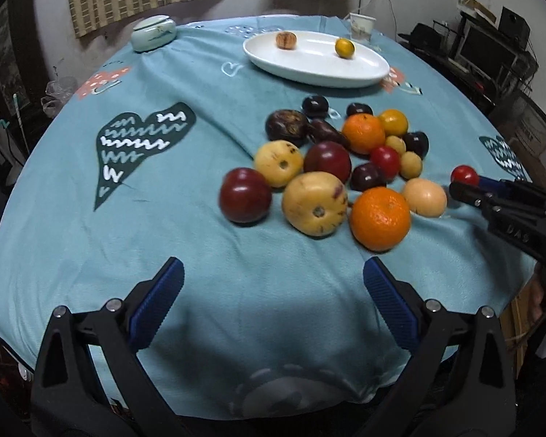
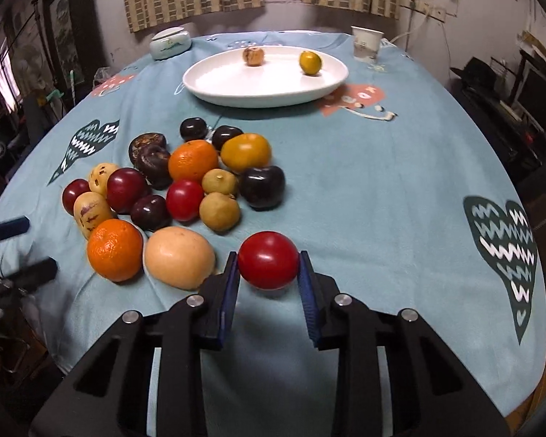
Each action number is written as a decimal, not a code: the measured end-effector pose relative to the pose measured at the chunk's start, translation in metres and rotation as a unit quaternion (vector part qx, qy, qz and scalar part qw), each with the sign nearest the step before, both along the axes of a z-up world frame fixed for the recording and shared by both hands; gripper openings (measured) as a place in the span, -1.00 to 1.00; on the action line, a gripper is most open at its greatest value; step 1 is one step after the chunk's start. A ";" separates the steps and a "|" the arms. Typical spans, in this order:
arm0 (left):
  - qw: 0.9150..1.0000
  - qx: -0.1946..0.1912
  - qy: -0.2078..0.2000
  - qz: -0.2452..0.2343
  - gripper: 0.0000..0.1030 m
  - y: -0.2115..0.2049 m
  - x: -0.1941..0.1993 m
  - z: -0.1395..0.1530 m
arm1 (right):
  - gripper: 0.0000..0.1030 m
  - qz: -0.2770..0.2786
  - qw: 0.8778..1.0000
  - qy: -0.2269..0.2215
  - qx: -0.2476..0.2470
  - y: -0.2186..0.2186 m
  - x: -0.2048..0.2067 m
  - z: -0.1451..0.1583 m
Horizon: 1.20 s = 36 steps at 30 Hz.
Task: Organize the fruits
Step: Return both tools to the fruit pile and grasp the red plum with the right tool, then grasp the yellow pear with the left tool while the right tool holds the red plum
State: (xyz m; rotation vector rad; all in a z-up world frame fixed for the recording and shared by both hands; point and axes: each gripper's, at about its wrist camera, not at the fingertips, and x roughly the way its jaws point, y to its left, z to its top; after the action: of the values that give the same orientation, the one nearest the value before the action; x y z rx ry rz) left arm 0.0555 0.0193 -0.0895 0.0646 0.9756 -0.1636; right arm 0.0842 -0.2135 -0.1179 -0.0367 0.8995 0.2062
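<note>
- Left wrist view: the left gripper [image 1: 273, 291] hovers over bare blue cloth on the bench [image 1: 72, 236], fingers wide apart and empty. The fruit pile [image 1: 331, 167] lies ahead; the white plate [image 1: 309, 69] beyond it carries two small fruits.
- Right wrist view: the right gripper [image 2: 268, 273] has its fingers clamped on a red tomato [image 2: 268, 264] — just beside the pile's pale fruit [image 2: 178, 258].

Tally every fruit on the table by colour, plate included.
orange fruits: 2
bright red fruits: 2, one in the right hand-held gripper
dark red fruits: 2
dark purple or near-black fruits: 6
yellow speckled fruits: 2
small tan fruits: 2
pale peach fruit: 1
yellow-orange fruits: 2
brown fruit: 1
Total: 20
</note>
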 end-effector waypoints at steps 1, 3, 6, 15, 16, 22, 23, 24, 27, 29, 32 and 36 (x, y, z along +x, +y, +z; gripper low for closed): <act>1.000 -0.001 0.002 -0.002 0.91 -0.001 0.001 -0.002 | -0.37 -0.002 1.000 0.001 0.002 -0.003 -0.001 0.001; 1.000 0.000 0.008 -0.005 0.77 -0.006 0.007 -0.009 | -0.37 -0.004 1.000 0.002 0.004 -0.006 -0.003 0.002; 1.000 0.001 0.020 -0.014 0.49 -0.014 0.015 -0.020 | -0.36 -0.006 1.000 0.004 0.011 -0.010 -0.005 0.000; 1.000 0.001 0.006 0.005 0.42 -0.019 0.039 -0.026 | -0.35 -0.010 1.000 0.004 0.027 -0.016 -0.007 0.002; 1.000 -0.002 0.005 0.006 0.29 -0.019 0.039 -0.026 | -0.35 -0.011 1.000 0.005 0.029 -0.016 -0.007 0.001; 1.000 -0.023 0.000 -0.012 -0.23 -0.022 0.035 -0.020 | -0.35 -0.012 0.999 -0.002 0.030 -0.015 -0.010 0.005; 0.999 -0.031 0.000 -0.012 -0.24 -0.020 0.035 -0.019 | -0.35 -0.012 0.999 -0.005 0.030 -0.015 -0.011 0.006; 0.999 -0.036 -0.003 -0.012 -0.24 -0.019 0.033 -0.016 | -0.35 -0.011 0.999 -0.010 0.031 -0.015 -0.012 0.008; 0.999 -0.039 -0.027 -0.011 -0.27 -0.016 0.025 -0.002 | -0.36 -0.008 0.999 -0.020 0.041 -0.016 -0.015 0.014; 0.998 -0.039 -0.039 -0.012 -0.29 -0.016 0.021 0.006 | -0.36 -0.007 0.999 -0.024 0.046 -0.016 -0.015 0.016; 0.999 -0.032 -0.038 -0.012 -0.30 -0.016 0.022 0.007 | -0.36 -0.007 0.999 -0.019 0.043 -0.014 -0.012 0.016; 1.000 -0.021 -0.011 -0.017 -0.22 -0.019 0.030 -0.006 | -0.36 -0.005 0.999 -0.008 0.042 -0.012 -0.011 0.011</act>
State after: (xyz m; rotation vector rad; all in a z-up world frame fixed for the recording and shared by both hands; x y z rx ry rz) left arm 0.0850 0.0001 -0.0955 0.0442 0.9490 -0.2154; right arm 0.0736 -0.2251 -0.1068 0.0445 0.8734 0.2330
